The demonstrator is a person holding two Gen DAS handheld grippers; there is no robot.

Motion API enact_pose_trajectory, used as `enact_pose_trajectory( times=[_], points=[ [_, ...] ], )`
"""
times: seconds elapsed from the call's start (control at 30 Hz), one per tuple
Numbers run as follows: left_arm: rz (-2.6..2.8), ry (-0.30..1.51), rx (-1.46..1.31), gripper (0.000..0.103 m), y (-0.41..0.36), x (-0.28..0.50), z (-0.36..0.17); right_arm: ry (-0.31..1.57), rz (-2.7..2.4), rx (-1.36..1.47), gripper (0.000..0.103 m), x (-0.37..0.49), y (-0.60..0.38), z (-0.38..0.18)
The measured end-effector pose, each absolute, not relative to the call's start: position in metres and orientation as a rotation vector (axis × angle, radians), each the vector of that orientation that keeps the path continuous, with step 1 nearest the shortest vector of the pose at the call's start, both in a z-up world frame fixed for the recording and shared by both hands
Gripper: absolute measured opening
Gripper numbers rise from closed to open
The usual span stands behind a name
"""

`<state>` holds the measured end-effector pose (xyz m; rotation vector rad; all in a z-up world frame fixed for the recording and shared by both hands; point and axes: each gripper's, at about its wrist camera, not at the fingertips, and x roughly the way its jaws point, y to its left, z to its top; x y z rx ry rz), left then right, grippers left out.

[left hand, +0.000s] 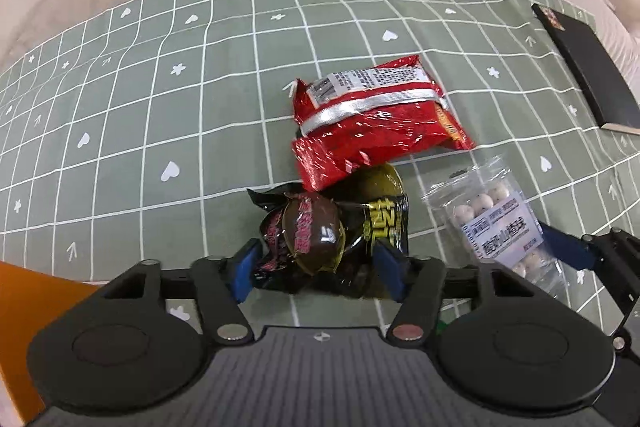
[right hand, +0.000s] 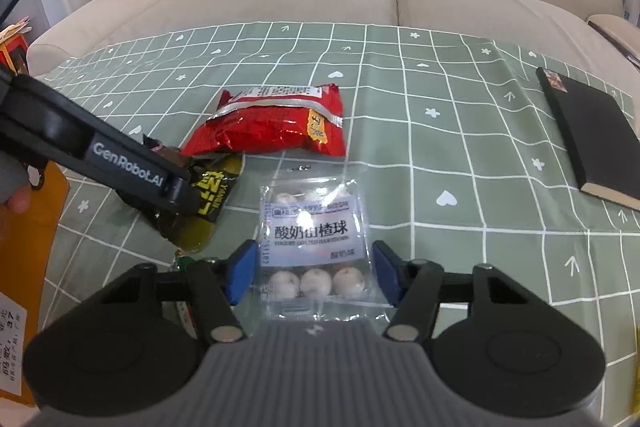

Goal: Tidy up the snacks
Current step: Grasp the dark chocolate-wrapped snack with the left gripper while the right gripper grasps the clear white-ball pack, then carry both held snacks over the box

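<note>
Both hand-held grippers close in, snacks still unsorted

Your left hand-held gripper (left hand: 316, 267) grasps the dark snack packets (left hand: 320, 231); your right hand-held gripper (right hand: 314, 273) straddles the clear hawthorn-ball bag (right hand: 314, 239), contact unclear. The red bag (right hand: 272, 127) lies untouched on the tabletop (right hand: 440, 155).

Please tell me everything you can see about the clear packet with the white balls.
The clear packet is a flat, see-through plastic pouch holding rows of white, speckled balls, with a white-and-blue label printed in Chinese. It lies flat on the green checked tablecloth, below the red snack bag. The right hand-held gripper straddles its near end, blue pads beside its edges.
</note>
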<state>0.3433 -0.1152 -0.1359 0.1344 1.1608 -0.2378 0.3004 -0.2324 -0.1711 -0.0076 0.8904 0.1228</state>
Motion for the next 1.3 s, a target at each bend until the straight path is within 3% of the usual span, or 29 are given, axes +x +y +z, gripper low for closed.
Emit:
enact_pose_trajectory(
  times=[0.03, 0.1, 0.7, 1.3],
  points=[
    [-0.244, 1.151, 0.129, 0.046, -0.115, 0.342, -0.134, 0.889, 0.125, -0.009, 0.058, 0.300, -0.233, -0.171],
    [-0.248, 1.140, 0.113, 0.038, -0.113, 0.341, -0.131, 0.887, 0.126, -0.010, 0.058, 0.297, -0.233, -0.171],
    [-0.264, 1.053, -0.003, 0.037, -0.110, 0.295, -0.096, 0.879, 0.056, -0.031, 0.057, 0.280, -0.241, -0.148],
    [-0.293, 0.894, -0.043, 0.037, -0.090, 0.200, -0.037, 0.843, 0.085, 0.032, 0.057, 0.193, -0.216, -0.103]
  ],
)
